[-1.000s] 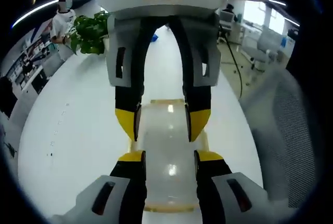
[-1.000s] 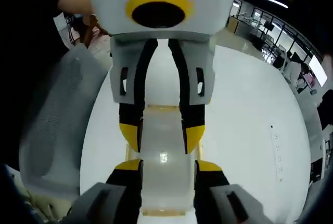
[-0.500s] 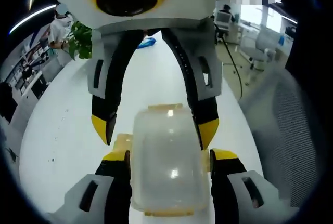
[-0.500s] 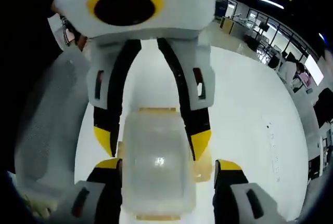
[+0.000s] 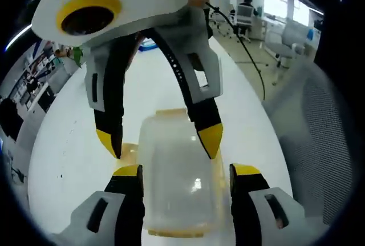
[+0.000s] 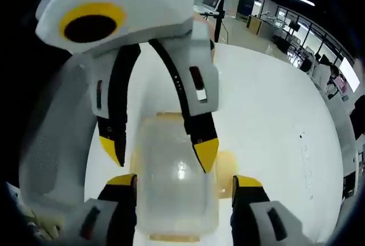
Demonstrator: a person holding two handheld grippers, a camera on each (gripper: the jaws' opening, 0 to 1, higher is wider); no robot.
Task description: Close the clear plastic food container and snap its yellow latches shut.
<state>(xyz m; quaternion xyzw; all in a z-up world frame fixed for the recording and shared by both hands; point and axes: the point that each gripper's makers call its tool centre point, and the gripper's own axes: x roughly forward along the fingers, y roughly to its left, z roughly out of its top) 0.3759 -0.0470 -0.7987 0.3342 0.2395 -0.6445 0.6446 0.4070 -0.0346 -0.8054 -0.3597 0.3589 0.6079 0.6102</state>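
Clear plastic food container [image 5: 177, 177] w/ lid on is seen on the white tabletop [image 5: 68, 160], well in from its edges, w/ a yellow latch [image 5: 171, 111] at its far end and another [image 5: 171, 233] at its near end in the left gripper view. Left gripper [image 5: 185, 172] is held wide, one jaw each side of the container, not clamped on it; same w/ right gripper [image 6: 178, 180]. In each view the opposite gripper is seen coming from above, jaws spread, yellow tips down by the container's far end; contact can't be told.
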